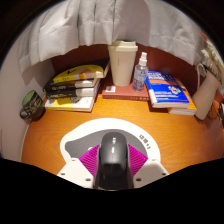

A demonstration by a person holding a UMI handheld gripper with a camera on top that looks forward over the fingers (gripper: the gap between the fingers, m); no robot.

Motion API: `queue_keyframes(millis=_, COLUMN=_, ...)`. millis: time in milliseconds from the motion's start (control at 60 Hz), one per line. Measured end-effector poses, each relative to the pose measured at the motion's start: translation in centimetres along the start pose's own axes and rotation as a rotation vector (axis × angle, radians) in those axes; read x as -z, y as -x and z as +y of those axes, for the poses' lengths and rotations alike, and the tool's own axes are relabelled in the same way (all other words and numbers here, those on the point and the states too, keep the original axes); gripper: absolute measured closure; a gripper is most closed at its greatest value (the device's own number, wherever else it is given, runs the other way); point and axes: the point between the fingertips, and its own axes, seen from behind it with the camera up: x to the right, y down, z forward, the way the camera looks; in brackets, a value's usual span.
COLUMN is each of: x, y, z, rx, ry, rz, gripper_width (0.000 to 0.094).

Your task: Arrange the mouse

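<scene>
A black and grey mouse (112, 158) sits between my two fingers, its nose pointing away over the wooden desk (60, 130). The magenta pads (91, 157) press against both of its sides. My gripper (112, 160) is shut on the mouse and holds it close above the desk's near part. The mouse's rear end is hidden under the gripper's body.
Beyond the fingers stand a stack of books (75, 87) at the left, a beige jug (123, 62), a small clear bottle (140, 72), a red book (122, 93) and a blue book (169, 95). A round dark object (32, 105) lies far left. A curtain hangs behind.
</scene>
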Motion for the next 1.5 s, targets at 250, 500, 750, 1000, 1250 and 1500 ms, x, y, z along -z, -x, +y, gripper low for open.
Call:
queue_keyframes(millis=250, x=-0.1, y=0.3, z=-0.1, rx=-0.001, ry=-0.009, rz=-0.017, gripper_width=0.0402)
queue_keyframes(millis=500, x=2.4, y=1.5, z=-0.6, rx=0.028, ry=0.007, rz=-0.034, gripper_width=0.0128)
queue_keyframes(millis=750, x=15.9, y=0.9, z=-3.3, rx=-0.006, ry=-0.138, rz=0.032, gripper_width=0.0122)
queue_keyframes(millis=1000, x=30.0, y=0.7, z=-3.2, rx=-0.069, ry=-0.311, rz=0.067, gripper_width=0.0129)
queue_keyframes(millis=1250, x=35.8, y=-0.2, z=0.6, rx=-0.085, ry=-0.341, rz=0.085, gripper_width=0.013)
queue_keyframes(millis=1500, x=37.5, y=-0.8, z=3.8, rx=-0.054, ry=-0.318, rz=0.106, gripper_width=0.0129)
